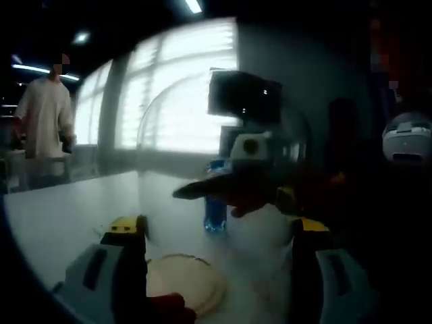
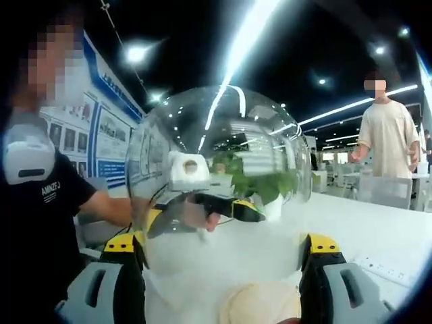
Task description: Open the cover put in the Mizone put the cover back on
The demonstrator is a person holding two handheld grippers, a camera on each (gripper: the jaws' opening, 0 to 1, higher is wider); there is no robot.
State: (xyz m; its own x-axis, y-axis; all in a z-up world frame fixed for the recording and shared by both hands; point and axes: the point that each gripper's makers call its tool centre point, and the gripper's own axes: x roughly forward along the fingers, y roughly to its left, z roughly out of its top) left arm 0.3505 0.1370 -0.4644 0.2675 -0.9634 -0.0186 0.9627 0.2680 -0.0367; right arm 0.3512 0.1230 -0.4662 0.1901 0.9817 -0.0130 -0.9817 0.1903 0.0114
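A clear dome cover point(image 1: 223, 169) stands between my left gripper's point(image 1: 219, 233) yellow-tipped jaws, which press on its two sides. Through the glass I see a blue Mizone bottle point(image 1: 215, 210) upright on the white table, and the other gripper point(image 1: 251, 150) facing me. In the right gripper view the same dome cover point(image 2: 223, 175) sits between my right gripper's point(image 2: 219, 246) jaws, which touch both its sides, with the left gripper point(image 2: 190, 172) beyond it. A round wooden base point(image 1: 185, 287) lies low under the dome, also seen as the base point(image 2: 260, 304).
The white table point(image 1: 61, 209) stretches left toward bright windows. A person in a light shirt point(image 1: 44, 115) stands at the far left. The same person point(image 2: 385, 135) appears at right, and a dark-sleeved arm point(image 2: 81, 202) reaches in from the left. A power strip point(image 2: 388, 270) lies on the table.
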